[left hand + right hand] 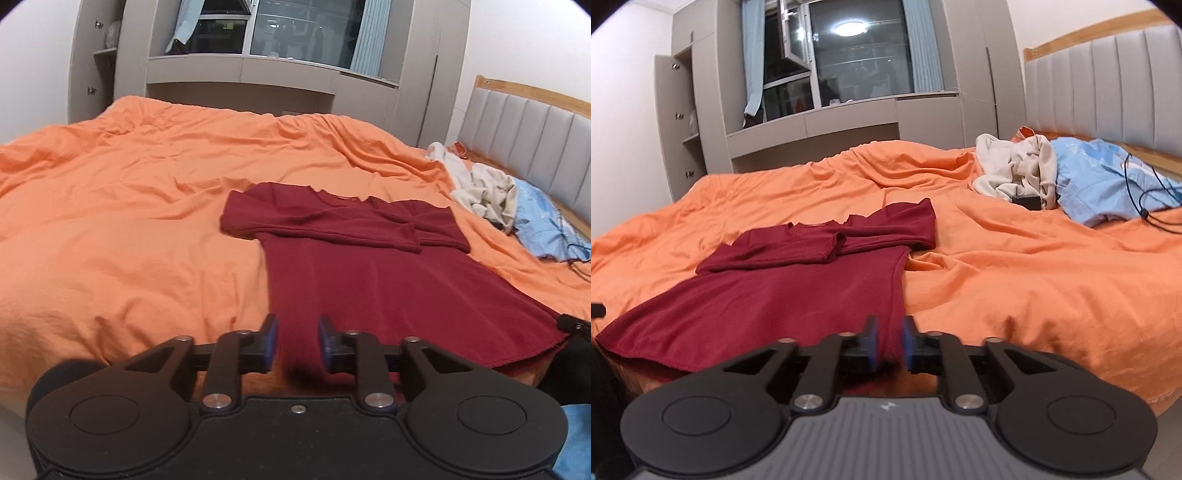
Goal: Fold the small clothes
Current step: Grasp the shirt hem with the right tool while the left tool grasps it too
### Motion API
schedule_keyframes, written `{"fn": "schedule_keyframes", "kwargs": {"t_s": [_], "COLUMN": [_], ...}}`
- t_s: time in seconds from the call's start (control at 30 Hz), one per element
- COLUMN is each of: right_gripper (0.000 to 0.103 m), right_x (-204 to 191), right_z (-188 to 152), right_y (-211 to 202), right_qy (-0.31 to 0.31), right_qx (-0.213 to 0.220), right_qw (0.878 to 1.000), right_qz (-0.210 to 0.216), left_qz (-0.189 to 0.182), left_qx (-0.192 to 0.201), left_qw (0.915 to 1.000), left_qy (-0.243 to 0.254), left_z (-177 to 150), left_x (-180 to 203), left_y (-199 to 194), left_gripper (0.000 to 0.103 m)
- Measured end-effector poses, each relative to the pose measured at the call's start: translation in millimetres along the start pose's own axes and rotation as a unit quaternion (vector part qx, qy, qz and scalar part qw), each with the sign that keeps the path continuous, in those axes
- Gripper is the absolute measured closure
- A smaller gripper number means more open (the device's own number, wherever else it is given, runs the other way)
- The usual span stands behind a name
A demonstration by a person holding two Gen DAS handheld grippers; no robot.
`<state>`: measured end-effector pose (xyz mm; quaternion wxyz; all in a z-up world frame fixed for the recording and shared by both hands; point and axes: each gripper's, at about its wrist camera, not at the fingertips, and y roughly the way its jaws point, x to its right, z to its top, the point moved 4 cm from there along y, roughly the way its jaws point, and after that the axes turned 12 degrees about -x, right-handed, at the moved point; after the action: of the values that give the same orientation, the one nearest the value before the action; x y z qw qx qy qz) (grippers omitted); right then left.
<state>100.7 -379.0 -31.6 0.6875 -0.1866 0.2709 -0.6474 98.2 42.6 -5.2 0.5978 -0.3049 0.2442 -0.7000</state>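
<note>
A: On the orange bedspread [129, 206] the dark red shirt [388, 273] is lying flat, both sleeves folded in across the chest, hem toward the cameras. What's the right wrist view giving you that the left isn't?

B: Right view is showing the black box [1027, 201] sitting by the cream garment [1015, 166], plus a ceiling lamp reflecting in the window [857, 55]. Left view is barely showing that pile, but it's catching a black tip at its right edge, just off the shirt's hem corner. Can't tell what it is.

A: Tongs?

B: Left gripper [297, 341] is standing with jaws parted, nothing pinched; the shirt's left hem edge is showing through the gap, beyond the blue pads. Right gripper [888, 341] is also parted, narrower gap, nothing clamped, with the shirt's right hem edge lying just ahead of it.

A: Contact?

B: Neither pad is pressing cloth.
</note>
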Motion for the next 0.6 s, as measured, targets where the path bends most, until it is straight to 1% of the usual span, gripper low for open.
{"fn": "schedule_keyframes", "kwargs": {"t_s": [0.03,0.07,0.13,0.2,0.23,0.27,0.37,0.4,0.5,0.6], "right_gripper": [0.055,0.041,0.03,0.022,0.015,0.013,0.013,0.013,0.013,0.016], "right_x": [0,0,-5,-11,-17,-23,-43,-49,-62,-72], "right_z": [0,1,2,1,-1,-3,-14,-18,-28,-37], "right_y": [-2,-4,-10,-14,-15,-15,-11,-9,4,23], "right_qy": [-0.011,-0.025,-0.063,-0.11,-0.138,-0.172,-0.263,-0.284,-0.331,-0.379], "right_qx": [0.002,0.005,0.011,0.009,0.001,-0.009,-0.031,-0.038,-0.061,-0.079], "right_qw": [1.0,1.0,0.998,0.994,0.99,0.985,0.964,0.957,0.939,0.915], "right_qz": [-0.001,-0.002,-0.007,-0.008,-0.008,-0.009,-0.035,-0.044,-0.077,-0.117], "left_qz": [0.0,0.001,0.006,0.013,0.016,0.02,0.016,0.013,0.009,0.009], "left_qx": [0.0,0.002,0.011,0.017,0.018,0.021,0.027,0.025,0.021,0.015], "left_qw": [1.0,1.0,0.9999,0.9994,0.9992,0.9989,0.9981,0.9978,0.9963,0.9935], "left_qy": [0.003,0.004,0.011,0.026,0.032,0.037,0.053,0.06,0.083,0.112], "left_z": [0,0,-1,0,0,0,-1,-1,-3,-5], "left_x": [-1,0,0,3,5,7,14,17,27,38], "left_y": [-1,-2,-5,-6,-6,-5,-3,-2,3,10], "left_gripper": [0.052,0.034,0.021,0.014,0.006,0.001,0.001,0.001,0.001,0.001]}}
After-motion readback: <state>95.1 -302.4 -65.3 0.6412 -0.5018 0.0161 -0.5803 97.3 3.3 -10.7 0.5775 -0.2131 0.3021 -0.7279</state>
